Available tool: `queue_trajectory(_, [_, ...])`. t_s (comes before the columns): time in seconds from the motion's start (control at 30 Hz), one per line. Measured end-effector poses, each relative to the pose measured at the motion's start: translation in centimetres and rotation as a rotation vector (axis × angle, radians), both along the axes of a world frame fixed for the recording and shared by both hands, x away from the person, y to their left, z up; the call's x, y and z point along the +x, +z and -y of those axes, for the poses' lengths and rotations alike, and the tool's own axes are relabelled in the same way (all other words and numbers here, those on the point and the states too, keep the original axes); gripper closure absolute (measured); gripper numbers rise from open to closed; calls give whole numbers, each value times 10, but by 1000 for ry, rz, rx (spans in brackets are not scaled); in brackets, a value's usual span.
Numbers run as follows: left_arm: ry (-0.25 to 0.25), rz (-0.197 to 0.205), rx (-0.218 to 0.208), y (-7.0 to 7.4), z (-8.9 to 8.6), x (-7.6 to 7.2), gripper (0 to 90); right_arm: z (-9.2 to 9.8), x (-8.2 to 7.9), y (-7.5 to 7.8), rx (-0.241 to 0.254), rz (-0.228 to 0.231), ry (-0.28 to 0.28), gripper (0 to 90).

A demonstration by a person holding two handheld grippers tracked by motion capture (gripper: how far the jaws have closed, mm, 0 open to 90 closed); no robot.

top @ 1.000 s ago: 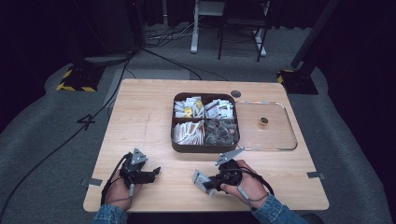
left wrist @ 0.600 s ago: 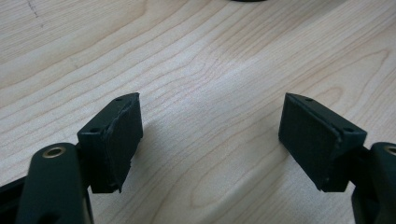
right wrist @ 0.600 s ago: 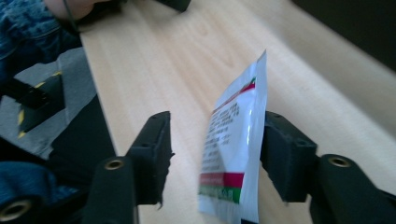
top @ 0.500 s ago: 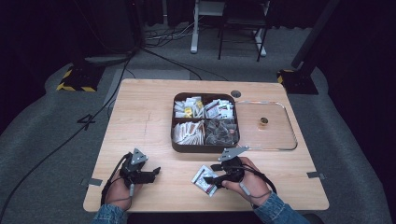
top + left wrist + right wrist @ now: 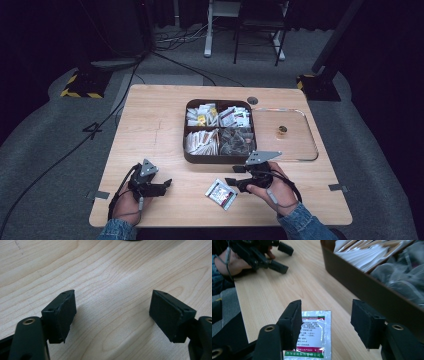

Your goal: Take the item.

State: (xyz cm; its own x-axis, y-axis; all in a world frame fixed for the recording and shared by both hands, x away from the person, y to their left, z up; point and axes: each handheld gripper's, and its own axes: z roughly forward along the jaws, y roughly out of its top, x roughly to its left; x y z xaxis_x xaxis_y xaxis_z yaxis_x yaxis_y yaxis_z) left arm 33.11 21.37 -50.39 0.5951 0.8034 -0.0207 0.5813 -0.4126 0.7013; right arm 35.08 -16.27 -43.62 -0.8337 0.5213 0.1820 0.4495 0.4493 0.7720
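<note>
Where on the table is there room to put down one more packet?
The left half of the table is bare wood, from the box out to the left edge. The strip between the left gripper and the packet is free too. The box and the clear tray crowd the middle and right.

Both forearms are reaching in from the near edge, sleeves in denim. The left hand (image 5: 131, 202) is holding the left gripper (image 5: 165, 184) low and level, its jaws standing wide apart with nothing between them. The right hand (image 5: 274, 187) is holding the right gripper (image 5: 230, 181) pointing leftward; its jaws have just been opening and are gaping, gripping nothing.
</note>
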Motion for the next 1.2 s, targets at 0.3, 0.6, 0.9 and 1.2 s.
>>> queue_trajectory(0.3, [1,0,0,0,0,0,223,35,1,22,37,39,-68,413])
queue_trajectory(0.6, [1,1,2,0,0,0,223,69,3,26,30,63,-131,381])
queue_trajectory(0.9, [0,2,2,0,0,0,224,98,8,18,-16,76,-182,354])
queue_trajectory(1.2, [2,1,2,0,0,0,223,114,12,-7,-66,31,-230,341])
